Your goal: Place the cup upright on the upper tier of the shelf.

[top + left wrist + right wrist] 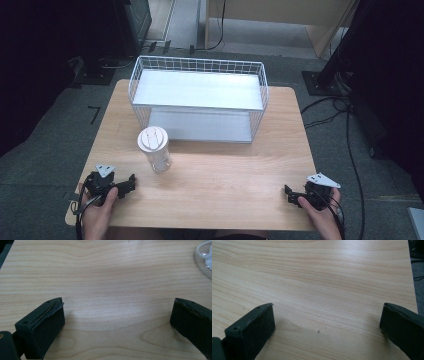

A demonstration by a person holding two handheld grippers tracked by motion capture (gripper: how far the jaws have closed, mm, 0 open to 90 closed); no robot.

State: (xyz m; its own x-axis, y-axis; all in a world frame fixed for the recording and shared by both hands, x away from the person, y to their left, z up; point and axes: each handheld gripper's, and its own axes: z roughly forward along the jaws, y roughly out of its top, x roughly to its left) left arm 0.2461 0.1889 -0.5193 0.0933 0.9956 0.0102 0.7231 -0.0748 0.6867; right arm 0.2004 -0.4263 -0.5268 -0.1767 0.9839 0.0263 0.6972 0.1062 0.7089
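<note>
Two open grippers at the desk's near corners, jar and rack between

One clear jar [155, 149] with a white lid stands upright on the wooden desk [225, 175], left of centre, nearer the left edge than the right; its rim or base shows as a pale curved edge [203, 260] at the top right corner of the left gripper view; contents too small to tell. Behind it, along the far edge, a white wire rack [197, 97] with two flat shelves, upper and lower; jar sits just in front of the rack's near left corner, apart from it.

Left gripper [129, 183] rests at the near left corner of the desk, held by the left hand [100, 207], grey three-cornered plate on top; in the left gripper view its jaws stand wide apart over bare wood, nothing between them; jar near it, toward the far side, not touching. Right gripper [289, 192] sits at the near right corner, held by the right hand [322, 212], jaws pointing toward the desk's middle; in the right gripper view jaws spread wide, bare wood between, nothing gripped; desk's edge and grey floor at that view's right. Both grippers well apart from each other; dark cables on the floor right of the desk.
</note>
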